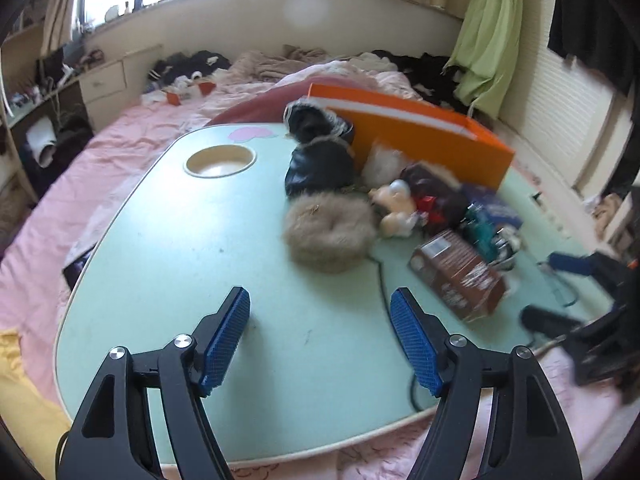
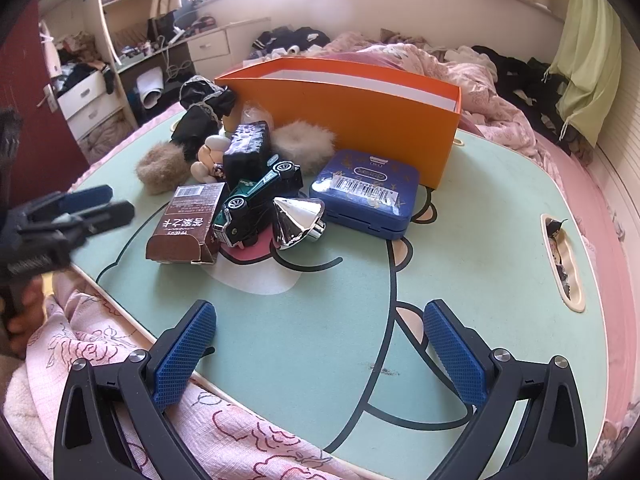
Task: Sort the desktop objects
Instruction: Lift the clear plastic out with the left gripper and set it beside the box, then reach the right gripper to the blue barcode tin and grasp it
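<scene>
1. Both tongs are wide apart and hold nothing: the left gripper (image 1: 320, 344) hangs over a bare part of the green table (image 1: 160, 280), and the right gripper (image 2: 320, 364) hangs over the near edge of the same table
2. Nearest the right gripper is the pile of things to sort; the shiny silver cone (image 2: 298, 222) lies on its side at the front, looks hard and slippery, and I think the small stem end is the best place to pinch it
3. Just beside it the brown carton (image 2: 186, 224) lies flat; it looks light and a bit squashy, so a soft pinch across its thin sides should do
4. A green toy car (image 2: 256, 200) leans on the carton and looks hard and bumpy
5. To the right sits the blue tin (image 2: 366, 192), flat and stiff, best taken by its edge
6. Behind them are soft, light things: a tan fur puff (image 2: 162, 168), a small doll (image 2: 208, 158), a white fur puff (image 2: 304, 142)
7. Farthest back stands the orange box (image 2: 360, 100), open on top, and it may be where the things go
</scene>
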{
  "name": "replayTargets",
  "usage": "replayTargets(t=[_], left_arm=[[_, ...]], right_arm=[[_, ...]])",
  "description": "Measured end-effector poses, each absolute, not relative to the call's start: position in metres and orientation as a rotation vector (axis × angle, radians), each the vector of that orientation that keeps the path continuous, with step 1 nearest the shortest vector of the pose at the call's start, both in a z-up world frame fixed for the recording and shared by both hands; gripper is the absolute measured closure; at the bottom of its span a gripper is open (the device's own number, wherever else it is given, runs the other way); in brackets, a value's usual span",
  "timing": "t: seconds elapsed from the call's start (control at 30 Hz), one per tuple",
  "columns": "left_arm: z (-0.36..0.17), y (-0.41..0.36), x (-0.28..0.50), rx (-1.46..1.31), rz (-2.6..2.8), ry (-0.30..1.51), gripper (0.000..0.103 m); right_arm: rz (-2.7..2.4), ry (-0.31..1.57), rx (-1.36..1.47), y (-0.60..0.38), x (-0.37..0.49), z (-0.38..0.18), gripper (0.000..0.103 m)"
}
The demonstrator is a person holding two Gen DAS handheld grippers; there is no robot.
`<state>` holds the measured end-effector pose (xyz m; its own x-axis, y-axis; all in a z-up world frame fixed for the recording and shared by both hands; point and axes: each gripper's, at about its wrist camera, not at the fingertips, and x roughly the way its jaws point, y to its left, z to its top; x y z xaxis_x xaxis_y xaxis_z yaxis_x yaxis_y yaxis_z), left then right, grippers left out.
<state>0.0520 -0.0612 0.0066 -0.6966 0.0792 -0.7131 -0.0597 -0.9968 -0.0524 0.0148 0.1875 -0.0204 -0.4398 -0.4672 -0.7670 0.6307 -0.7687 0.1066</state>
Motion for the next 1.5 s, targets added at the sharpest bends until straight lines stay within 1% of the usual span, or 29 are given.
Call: replayTargets(t=[0.07,0.13,0.17,0.23,0.27,0.6,1.0,1.33,1.47,1.5], left_arm=[[0.002,-0.056,0.052,-1.169,2.855,0.045,0.025],[0.0,-0.053,0.053,-1.139,2.861,0.072,0.016],[-0.003,-0.052,0.054,-1.11,2.867,0.069,0.014],[-0.005,-0.049,0.061,-1.063,2.896,0.066,0.008],[-0.007,-0.048,0.062,-1.043,2.911,0.066,0.0],[-0.01,-0.047,0.064,-0.972,2.924,0.061,0.0],[-0.008,-0.045,0.064,-0.99,2.945,0.066,0.0],[-0.007,-0.039,0.07,-0.966,3.027,0.185,0.0],[-0.009,-0.055,0.066,-0.992,2.967,0.039,0.0],[-0.009,-0.055,0.066,-0.993,2.97,0.042,0.0]], right_arm=[[-2.211,0.256,1.094,0.188,0.014,-0.021,0.0],[-2.21,0.256,1.094,0.188,0.014,-0.021,0.0],[-2.21,0.257,1.094,0.188,0.014,-0.021,0.0],[-2.211,0.258,1.096,0.188,0.014,-0.022,0.0],[-2.211,0.258,1.097,0.189,0.013,-0.022,0.0],[-2.214,0.26,1.102,0.194,0.012,-0.024,0.0],[-2.214,0.259,1.099,0.196,0.011,-0.027,0.0],[-2.216,0.259,1.099,0.195,0.012,-0.026,0.0],[-2.217,0.259,1.099,0.195,0.011,-0.026,0.0],[-2.217,0.259,1.099,0.195,0.011,-0.026,0.0]])
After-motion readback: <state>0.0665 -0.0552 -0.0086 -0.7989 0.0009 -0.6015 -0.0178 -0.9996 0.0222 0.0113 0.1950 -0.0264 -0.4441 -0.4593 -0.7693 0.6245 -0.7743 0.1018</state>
